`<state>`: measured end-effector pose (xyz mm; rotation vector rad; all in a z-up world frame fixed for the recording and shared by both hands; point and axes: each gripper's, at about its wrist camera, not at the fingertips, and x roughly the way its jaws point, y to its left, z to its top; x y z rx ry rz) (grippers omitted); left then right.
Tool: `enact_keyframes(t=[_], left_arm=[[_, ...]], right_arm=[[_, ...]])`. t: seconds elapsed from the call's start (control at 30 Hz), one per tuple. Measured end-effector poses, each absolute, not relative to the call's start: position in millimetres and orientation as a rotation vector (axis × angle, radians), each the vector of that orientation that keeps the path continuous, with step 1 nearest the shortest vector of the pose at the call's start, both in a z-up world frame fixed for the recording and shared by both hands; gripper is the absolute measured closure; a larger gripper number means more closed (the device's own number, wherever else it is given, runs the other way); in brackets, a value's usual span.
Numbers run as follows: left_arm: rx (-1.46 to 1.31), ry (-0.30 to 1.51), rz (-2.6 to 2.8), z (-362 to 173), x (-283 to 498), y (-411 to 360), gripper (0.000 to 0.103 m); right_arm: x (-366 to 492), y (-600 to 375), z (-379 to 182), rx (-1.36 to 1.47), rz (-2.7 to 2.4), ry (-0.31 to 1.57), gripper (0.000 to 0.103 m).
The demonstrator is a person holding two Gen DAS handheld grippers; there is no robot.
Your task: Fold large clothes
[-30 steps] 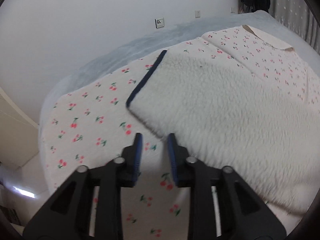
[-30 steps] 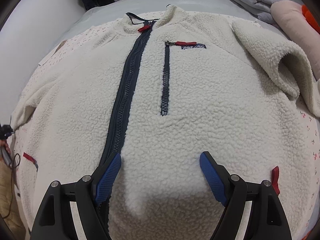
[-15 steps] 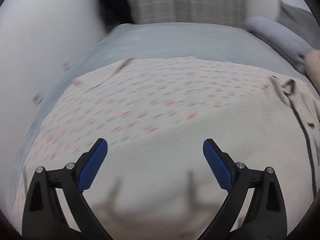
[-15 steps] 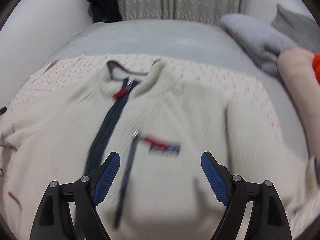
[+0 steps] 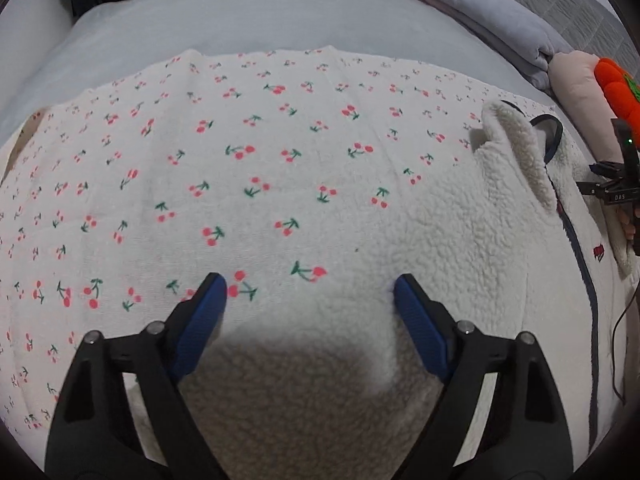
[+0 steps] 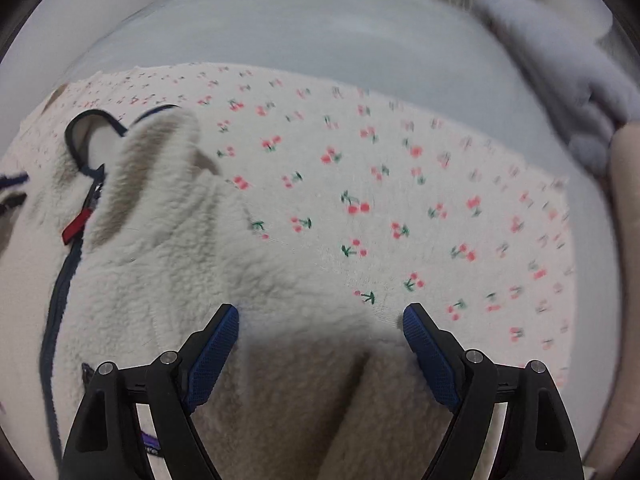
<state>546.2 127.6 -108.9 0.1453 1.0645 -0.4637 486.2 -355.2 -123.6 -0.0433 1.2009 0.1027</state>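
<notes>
While the cream-white fleece jacket with the dark navy zipper (image 5: 472, 248) lies spread flat on the white cherry-print sheet (image 5: 248, 152) that covers the pale grey bed (image 5: 248, 20), both tools point steeply down over its shoulders. Measured from the jacket's raised collar (image 5: 516, 148), the left gripper (image 5: 310, 290) sits over the fleece edge on the side away from the zipper; its blue fingers (image 5: 200, 320) are closing with fleece between them, but the pads do not press on it. On the collar's other side, past the red zipper pull (image 6: 74, 230), the right gripper (image 6: 320, 320) hangs over the other shoulder, its fingers (image 6: 214, 354) spread wide and holding nothing. Beyond the collar, at the bed's edge, lie a folded lilac-grey blanket (image 5: 492, 12) and an orange plush toy (image 5: 620, 88).
</notes>
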Motion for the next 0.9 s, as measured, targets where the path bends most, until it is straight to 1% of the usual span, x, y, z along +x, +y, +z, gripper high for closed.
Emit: enact_keyframes(t=[0.03,0.07,0.1,0.13,0.17,0.2,0.3,0.37,0.4,0.47,0.57,0.63,0.67,0.73,0.77,0.8,0.83,0.87,0.9], left_arm=[[0.133,1.066,-0.489,-106.6,543.7,125.9,0.037],[0.110,1.076,-0.505,-104.6,541.2,125.3,0.055],[0.048,1.093,-0.513,-102.3,535.9,125.4,0.072],[0.018,1.099,-0.500,-100.7,530.7,125.7,0.077],[0.005,1.094,-0.466,-99.7,526.2,125.4,0.085],[-0.017,1.068,-0.423,-96.3,518.4,126.0,0.090],[-0.085,0.987,-0.325,-80.4,502.7,130.8,0.094],[-0.098,0.878,-0.261,-58.4,490.3,130.3,0.095],[-0.066,0.811,-0.229,-46.8,484.9,127.3,0.095],[-0.014,0.734,-0.163,-33.5,484.3,120.5,0.096],[0.018,0.704,-0.048,-33.7,499.5,122.1,0.096],[0.048,0.718,0.013,-45.7,516.2,123.7,0.096],[0.065,0.726,0.037,-54.1,520.2,124.8,0.096],[0.137,0.785,0.067,-81.4,532.5,116.5,0.095],[0.182,0.845,0.067,-96.2,539.7,110.5,0.094],[0.212,0.867,0.075,-105.4,539.6,107.0,0.092],[0.240,0.861,0.082,-108.0,539.3,102.5,0.092],[0.262,0.856,0.080,-105.1,537.4,99.0,0.086],[0.281,0.840,0.061,-99.6,534.8,96.0,0.072]], right_arm=[[485.7,-357.2,-125.6,-0.021,0.106,1.189,0.015],[483.4,-356.4,-126.4,-0.017,0.103,1.174,0.018],[480.7,-354.3,-125.5,-0.015,0.106,1.163,0.031],[474.7,-349.9,-121.9,-0.011,0.113,1.142,0.040],[469.4,-346.7,-118.6,-0.009,0.107,1.124,0.064],[464.1,-343.3,-115.2,-0.002,0.098,1.108,0.079],[440.6,-320.2,-95.8,-0.034,-0.005,0.997,0.085],[429.5,-304.1,-75.4,-0.071,-0.049,0.898,0.087],[427.7,-300.5,-66.8,-0.077,-0.066,0.864,0.087],[430.8,-293.1,-49.2,-0.070,-0.085,0.802,0.088],[448.5,-278.8,-43.4,-0.107,-0.113,0.754,0.088],[465.3,-274.1,-54.1,-0.119,-0.132,0.761,0.088],[477.3,-275.4,-68.2,-0.086,-0.147,0.792,0.086],[490.6,-279.2,-96.8,-0.055,-0.172,0.866,0.083],[496.1,-276.4,-115.1,-0.068,-0.195,0.905,0.079],[496.6,-271.1,-124.8,-0.106,-0.222,0.906,0.072],[495.3,-265.1,-126.3,-0.151,-0.245,0.888,0.070],[493.9,-259.7,-124.2,-0.186,-0.259,0.886,0.067],[492.8,-258.3,-121.2,-0.199,-0.252,0.892,0.058]])
